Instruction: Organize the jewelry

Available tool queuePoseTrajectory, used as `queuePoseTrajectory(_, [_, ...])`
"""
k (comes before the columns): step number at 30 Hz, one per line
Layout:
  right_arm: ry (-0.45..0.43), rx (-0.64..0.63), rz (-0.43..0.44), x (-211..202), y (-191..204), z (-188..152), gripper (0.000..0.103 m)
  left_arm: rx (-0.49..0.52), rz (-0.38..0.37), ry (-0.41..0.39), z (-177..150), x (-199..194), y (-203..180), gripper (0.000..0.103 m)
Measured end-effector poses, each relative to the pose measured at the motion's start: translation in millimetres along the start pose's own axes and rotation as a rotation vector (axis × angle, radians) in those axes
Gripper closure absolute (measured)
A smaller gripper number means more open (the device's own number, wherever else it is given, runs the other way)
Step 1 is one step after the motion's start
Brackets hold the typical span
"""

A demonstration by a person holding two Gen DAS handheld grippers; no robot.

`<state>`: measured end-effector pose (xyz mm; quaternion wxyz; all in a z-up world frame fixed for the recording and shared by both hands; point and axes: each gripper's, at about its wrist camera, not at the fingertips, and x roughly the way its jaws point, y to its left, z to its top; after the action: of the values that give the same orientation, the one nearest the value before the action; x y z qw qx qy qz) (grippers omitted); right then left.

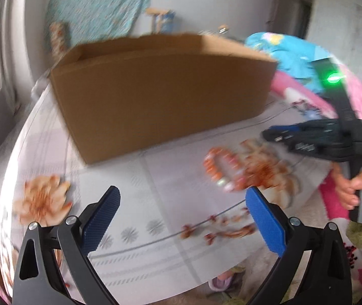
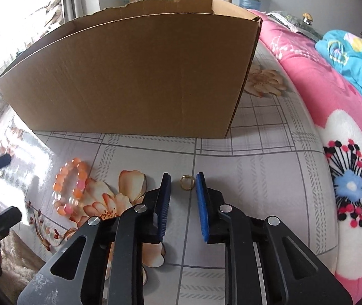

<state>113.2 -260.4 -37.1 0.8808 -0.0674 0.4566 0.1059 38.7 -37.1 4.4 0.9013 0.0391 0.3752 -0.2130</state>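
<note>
A small gold ring [image 2: 186,182] lies on the floral tablecloth, between the tips of my right gripper [image 2: 183,181], which is partly open around it without touching. An orange and pink bead bracelet [image 2: 70,186] lies to the left of it; it also shows blurred in the left wrist view [image 1: 221,169]. My left gripper [image 1: 182,199] is wide open and empty, above the cloth, short of the bracelet. A brown cardboard box [image 2: 130,76] stands open-topped behind the jewelry, also in the left wrist view [image 1: 163,94]. The right gripper shows in the left wrist view [image 1: 280,137].
A pink floral blanket [image 2: 333,139] and a blue blanket [image 2: 353,58] lie to the right of the table. The tablecloth [image 2: 257,178] has printed orange flowers. A window and curtain are at far left. The left gripper's fingers [image 2: 1,218] show at the left edge.
</note>
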Motion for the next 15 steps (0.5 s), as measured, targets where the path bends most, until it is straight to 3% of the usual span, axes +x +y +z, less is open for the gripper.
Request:
queuePoseTrajectory(2, [0.010, -0.008, 0.017, 0.8, -4.6, 3.6, 0.095, 0.040, -0.033, -0.023, 5.8, -2.0, -10.5, 0.011])
queuePoseTrajectory(6, [0.011, -0.012, 0.026, 0.6, -6.7, 5.7, 0.095, 0.143, -0.060, -0.034, 17.2, 3.3, -32.3, 0.020])
queuePoseTrajectory(10, [0.005, 0.039, 0.076, -0.8, -16.2, 5.0, 0.103, 0.225, -0.061, -0.002, 24.6, 17.4, -47.5, 0.036])
queuePoseTrajectory(15, [0.008, 0.078, 0.107, -0.1, -25.3, 3.9, 0.103, 0.270, -0.061, 0.054, 20.2, 32.0, -65.0, 0.049])
